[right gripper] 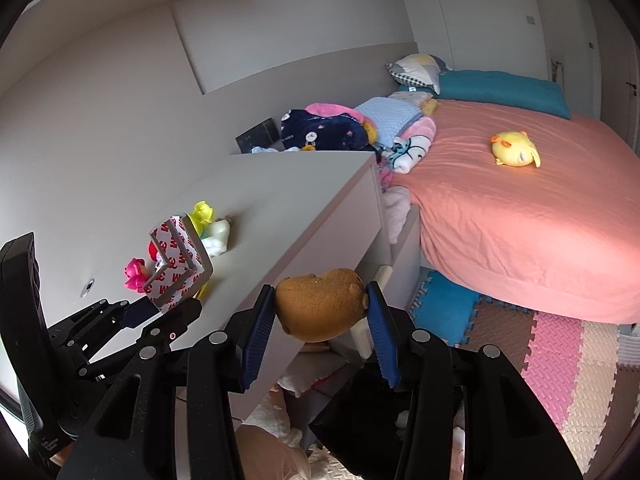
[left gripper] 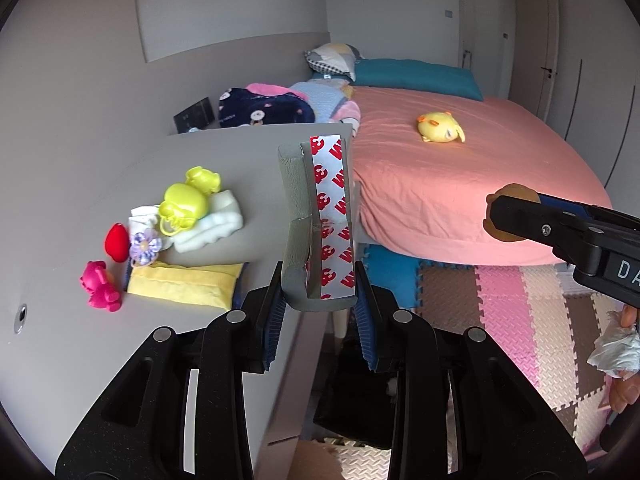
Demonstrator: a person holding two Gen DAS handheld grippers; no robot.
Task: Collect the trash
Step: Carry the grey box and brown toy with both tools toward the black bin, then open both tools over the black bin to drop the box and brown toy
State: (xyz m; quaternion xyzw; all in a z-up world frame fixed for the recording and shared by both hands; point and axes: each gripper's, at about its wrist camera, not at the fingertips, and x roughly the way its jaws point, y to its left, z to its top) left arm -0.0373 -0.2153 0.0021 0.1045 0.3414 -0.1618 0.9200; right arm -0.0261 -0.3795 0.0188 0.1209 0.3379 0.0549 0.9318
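My left gripper (left gripper: 320,284) is shut on the lower end of a grey L-shaped foam strip (left gripper: 298,200) backed with red-and-white tape. The strip stands upright over the right edge of the grey desk (left gripper: 100,360). In the right wrist view the same strip (right gripper: 180,264) sticks up from the left gripper (right gripper: 160,312) at lower left. My right gripper (right gripper: 320,304) is shut on a brown, rounded spongy lump (right gripper: 316,308), held off the desk's edge above the floor. In the left wrist view the right gripper (left gripper: 496,212) reaches in from the right, with the brown lump (left gripper: 514,192) showing behind its tip.
Yellow toys (left gripper: 182,204), a red toy (left gripper: 117,242), a pink toy (left gripper: 98,286), white foam (left gripper: 216,224) and a yellow packet (left gripper: 184,286) lie on the desk. A pink bed (left gripper: 460,184) with a yellow plush (left gripper: 440,128) stands to the right. Crumpled white paper (left gripper: 616,352) shows at the right edge, and a dark shape (left gripper: 352,400) sits beneath the grippers.
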